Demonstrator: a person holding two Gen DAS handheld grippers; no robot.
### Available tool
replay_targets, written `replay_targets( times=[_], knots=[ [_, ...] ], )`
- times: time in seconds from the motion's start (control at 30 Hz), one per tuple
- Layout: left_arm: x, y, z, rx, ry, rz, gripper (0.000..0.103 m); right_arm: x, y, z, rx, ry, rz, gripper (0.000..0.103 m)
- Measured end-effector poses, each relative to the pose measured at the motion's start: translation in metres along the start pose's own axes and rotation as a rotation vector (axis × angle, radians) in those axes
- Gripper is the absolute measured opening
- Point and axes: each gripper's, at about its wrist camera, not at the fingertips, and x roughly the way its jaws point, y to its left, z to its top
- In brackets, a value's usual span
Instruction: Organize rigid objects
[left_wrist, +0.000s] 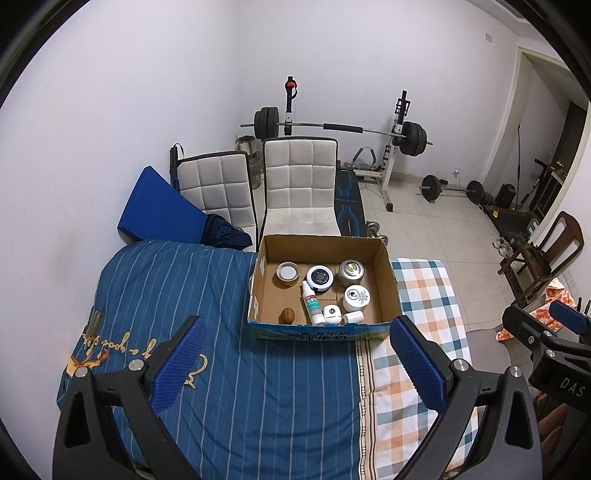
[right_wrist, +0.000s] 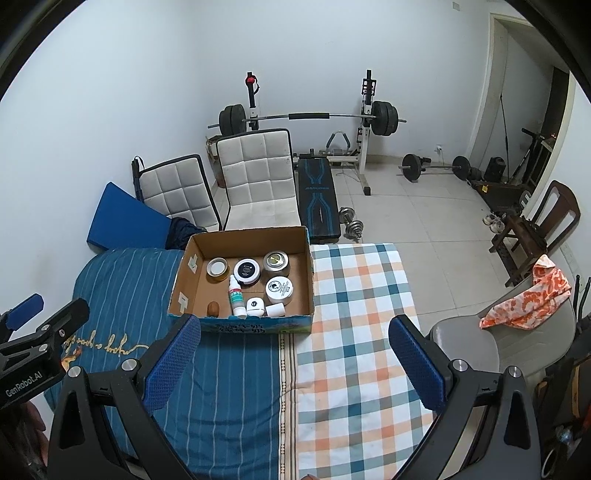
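A: Nearest first?
B: Left gripper (left_wrist: 295, 354) at the bottom of its frame, jaws released, nothing between them. Right gripper (right_wrist: 293, 350) same, jaws spread and empty. Both hang over the bed.
A: Surface?
B: Bed with a blue striped quilt (left_wrist: 221, 332) on the left side and a plaid sheet (right_wrist: 354, 332) on the right side, orange, teal and white checks.
A: Task things?
B: Cardboard box (left_wrist: 386, 273) at frame centre, on the bed at its far edge. Inside: a walnut (left_wrist: 287, 315), a white spray bottle (left_wrist: 311, 302) lying down, a black-lidded jar (left_wrist: 320, 277), a metal tin (left_wrist: 351, 271), a white jar (left_wrist: 356, 297), an open round tin (left_wrist: 288, 273), two small white pieces along the near wall.
A: Beyond?
B: Two white quilted chairs (left_wrist: 299, 177) just behind the box, a blue pad (left_wrist: 155, 206) leaning at the wall, centre left. Upper centre, a barbell on a rack (left_wrist: 340, 129); a weight bench (right_wrist: 318, 195) under it. Tiled floor, a wooden chair (right_wrist: 535, 225) on the right edge, orange cloth (right_wrist: 528, 299) on a grey seat.
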Motion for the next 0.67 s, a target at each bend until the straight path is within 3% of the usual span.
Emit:
replay_targets(
  times=[0.4,0.67],
  knots=[
    [0.0027,-0.0004,-0.0026,0.013,-0.001,0.028,0.102,-0.003,-0.0061,0.004,0.018,0.003,-0.014,0.103],
    [-0.0007,0.0024,-0.003,0.002,-0.029,-0.004,0.102,-0.004,-0.005,0.002,0.018,-0.001,-0.016,0.103]
  ],
)
